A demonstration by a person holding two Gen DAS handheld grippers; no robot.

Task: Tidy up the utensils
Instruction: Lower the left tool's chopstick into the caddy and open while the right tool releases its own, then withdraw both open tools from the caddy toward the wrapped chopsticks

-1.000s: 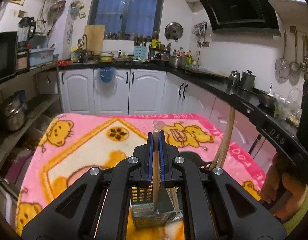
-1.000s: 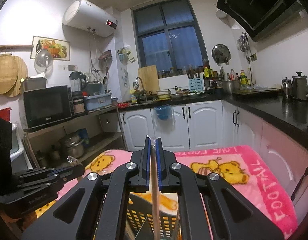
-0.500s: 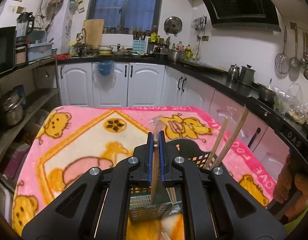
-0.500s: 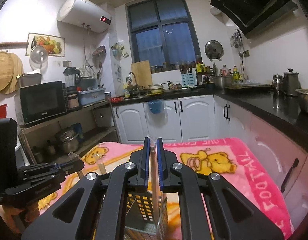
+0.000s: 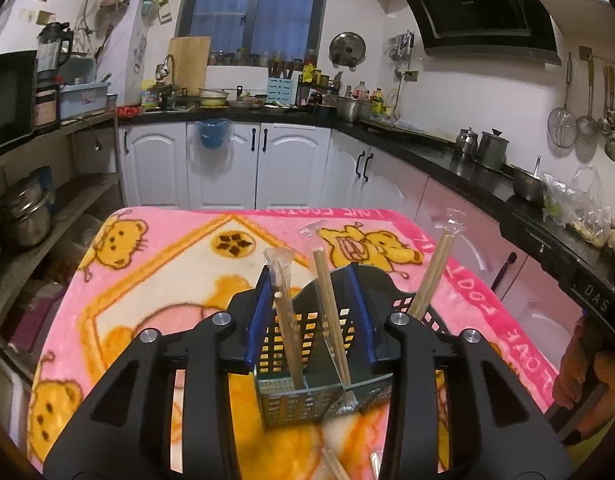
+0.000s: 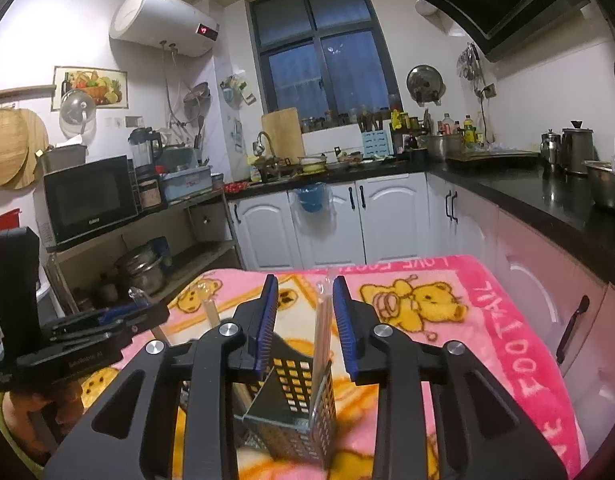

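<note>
A perforated metal utensil holder [image 5: 303, 396] with compartments stands on the pink bear blanket [image 5: 159, 264]. Wrapped wooden chopstick pairs stand in it: one pair [image 5: 285, 320] at the left, one [image 5: 331, 312] in the middle, one [image 5: 431, 276] leaning right. My left gripper [image 5: 313, 312] is open just above the holder, with two pairs between its jaws. In the right wrist view the holder [image 6: 303, 416] holds a wrapped pair [image 6: 321, 340] standing free between the jaws of my open right gripper [image 6: 305, 320]. The left gripper [image 6: 87, 336] shows at the left there.
Loose chopsticks [image 5: 335, 468] lie on the blanket in front of the holder. A dark counter [image 5: 487, 184] with pots runs along the right. Shelves with pots [image 5: 23, 216] stand at the left. White cabinets [image 5: 227, 168] are behind the table.
Both grippers have opened and let go of their chopstick pairs, which now stand in the holder. Both grippers have drawn back slightly.
</note>
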